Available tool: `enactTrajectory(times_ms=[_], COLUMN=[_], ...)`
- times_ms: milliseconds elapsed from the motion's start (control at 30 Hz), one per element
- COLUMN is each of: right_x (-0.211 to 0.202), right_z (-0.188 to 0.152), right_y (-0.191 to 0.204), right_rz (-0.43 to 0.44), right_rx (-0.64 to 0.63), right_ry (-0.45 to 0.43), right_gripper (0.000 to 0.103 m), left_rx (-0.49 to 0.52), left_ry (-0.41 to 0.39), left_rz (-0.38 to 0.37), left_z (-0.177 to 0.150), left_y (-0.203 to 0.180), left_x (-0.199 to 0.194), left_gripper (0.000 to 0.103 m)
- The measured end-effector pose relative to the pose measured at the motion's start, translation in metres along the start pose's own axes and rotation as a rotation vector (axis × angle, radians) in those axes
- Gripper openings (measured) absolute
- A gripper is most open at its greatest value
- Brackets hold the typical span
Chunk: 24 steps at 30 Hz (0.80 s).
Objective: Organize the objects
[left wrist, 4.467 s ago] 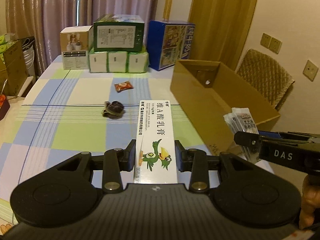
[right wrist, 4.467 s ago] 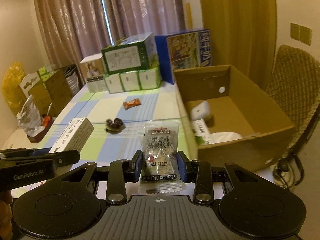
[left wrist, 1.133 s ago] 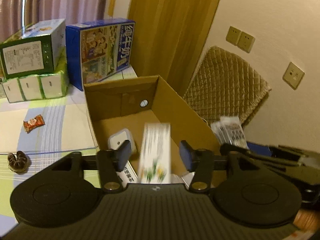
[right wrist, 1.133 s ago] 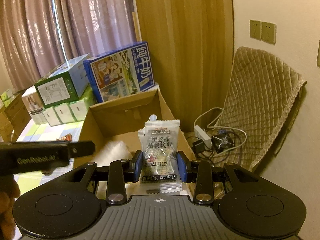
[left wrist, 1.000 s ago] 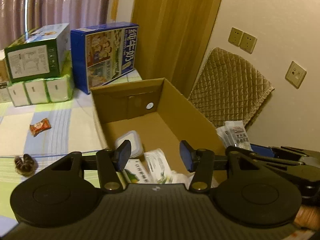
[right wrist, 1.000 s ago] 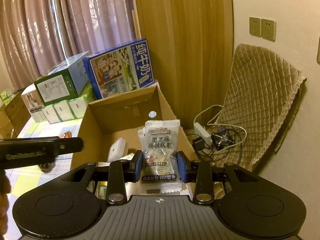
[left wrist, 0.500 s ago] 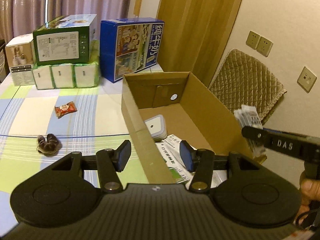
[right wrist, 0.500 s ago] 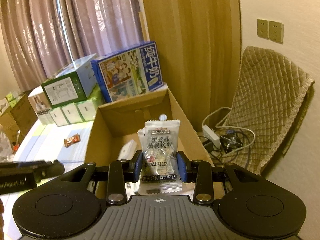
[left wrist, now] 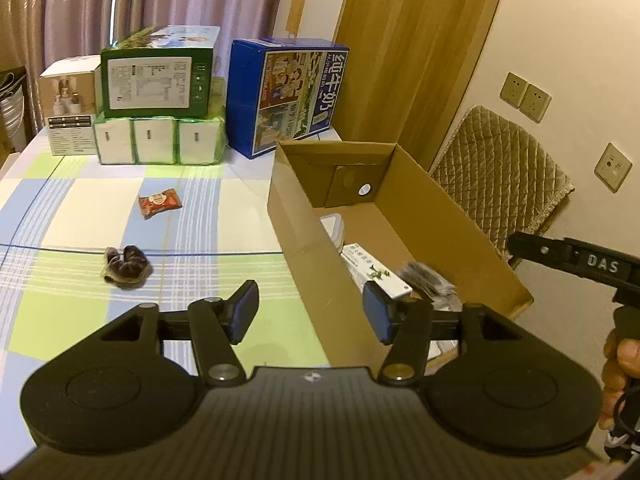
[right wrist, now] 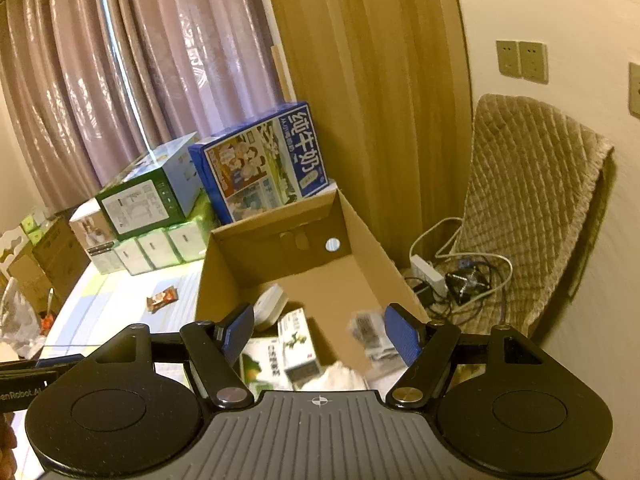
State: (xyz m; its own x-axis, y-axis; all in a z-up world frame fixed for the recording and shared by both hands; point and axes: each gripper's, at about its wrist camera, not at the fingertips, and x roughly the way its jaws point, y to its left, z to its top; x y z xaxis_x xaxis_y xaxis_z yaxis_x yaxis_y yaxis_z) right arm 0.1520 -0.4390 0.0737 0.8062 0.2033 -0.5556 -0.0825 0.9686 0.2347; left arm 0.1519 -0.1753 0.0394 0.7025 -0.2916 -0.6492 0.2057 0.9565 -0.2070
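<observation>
Right hand-held gripper: jaws spread wide, nothing between the pads, positioned above the near end of the open cardboard box. A blurred snack packet shows in the gap between the blue pads, apart from both of them, over the box interior; its contact with the box floor cannot be determined because of the blur. Below the gripper inside the box lie a white ointment carton printed with a green bird, a white lidded container towards the left wall, and a crumpled white item at the near end. Left hand-held gripper: jaws likewise wide apart and empty, held over the box's near left wall, with the checked bench to its left. From this view the same ointment carton lies flat on the box floor just beyond the right pad, and the packet appears as a grey blur beside it. On the bench, well apart from both grippers, rest a dark brown bundle and a small red sachet. Stacked cartons and a blue milk box stand along the far edge of the bench
</observation>
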Motion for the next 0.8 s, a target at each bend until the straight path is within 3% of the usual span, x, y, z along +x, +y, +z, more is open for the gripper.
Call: enactTrajectory(times_ms=[267, 533, 800], right_x=[-0.048, -0.077, -0.083], right_z=[-0.023, -0.045, -0.061], right_y=[0.025, 0.062, 0.108], right_rz=[0.002, 0.017, 0.066], right_rx=[0.002, -0.029, -0.081], right_ry=[-0.02, -0.029, -0.011], right_gripper=[0.085, 0.101, 0.101], left_rx=[0.01, -0.01, -0.027], left_ry=[-0.036, -0.062, -0.091], left_rz=[0.03, 0.089, 0.171], left_z=[-0.017, -0.038, -0.049], left_y=[0.018, 0.052, 0.089], left_x=[-0.046, -0.09, -0.123], left_gripper=[0.078, 0.087, 0.101])
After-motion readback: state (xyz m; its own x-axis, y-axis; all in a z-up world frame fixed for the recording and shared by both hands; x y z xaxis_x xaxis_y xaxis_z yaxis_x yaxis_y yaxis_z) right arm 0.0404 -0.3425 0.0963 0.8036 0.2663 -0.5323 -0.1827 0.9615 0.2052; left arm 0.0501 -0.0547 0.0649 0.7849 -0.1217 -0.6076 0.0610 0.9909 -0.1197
